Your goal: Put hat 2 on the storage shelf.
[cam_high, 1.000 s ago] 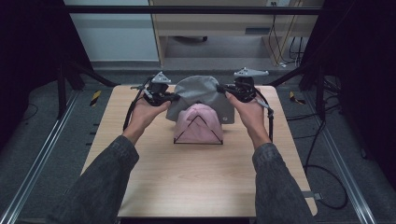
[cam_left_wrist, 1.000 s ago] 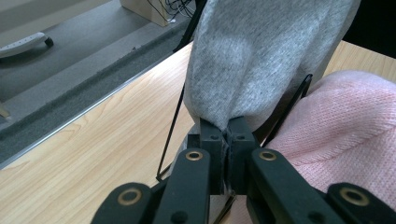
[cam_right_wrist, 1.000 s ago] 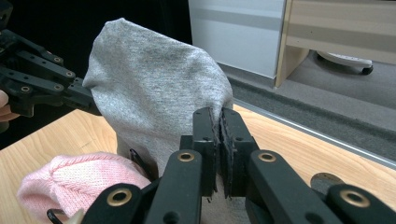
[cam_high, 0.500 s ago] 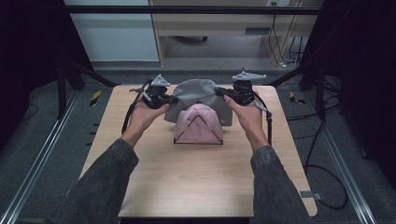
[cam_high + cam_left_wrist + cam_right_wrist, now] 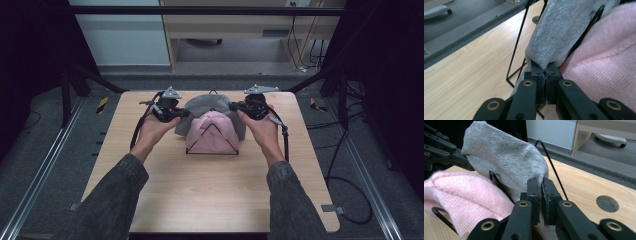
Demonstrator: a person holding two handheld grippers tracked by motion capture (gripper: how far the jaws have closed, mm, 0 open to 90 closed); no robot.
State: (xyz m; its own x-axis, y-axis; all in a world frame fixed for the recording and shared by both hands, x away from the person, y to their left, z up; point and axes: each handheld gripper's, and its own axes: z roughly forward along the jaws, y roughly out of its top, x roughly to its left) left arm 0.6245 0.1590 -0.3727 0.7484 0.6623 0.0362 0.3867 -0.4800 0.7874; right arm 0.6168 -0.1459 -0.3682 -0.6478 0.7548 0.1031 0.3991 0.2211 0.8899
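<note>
The left tongs (image 5: 543, 72) pinch one edge of the grey cloth (image 5: 564, 32), and the right tongs (image 5: 541, 185) pinch its other edge. Both are shut tight on it. The grey cloth hangs over the back of a black wire stand (image 5: 212, 141). A pink cloth (image 5: 212, 131) sits on the front of the stand. The stand is on the far middle of the wooden bench (image 5: 200, 190).

My high view: table (image 5: 210, 200) evenly lit from above, surroundings dark, soft shadows, slightly grainy; my gripper views bright, jaws near lens blurred, background soft.
</note>
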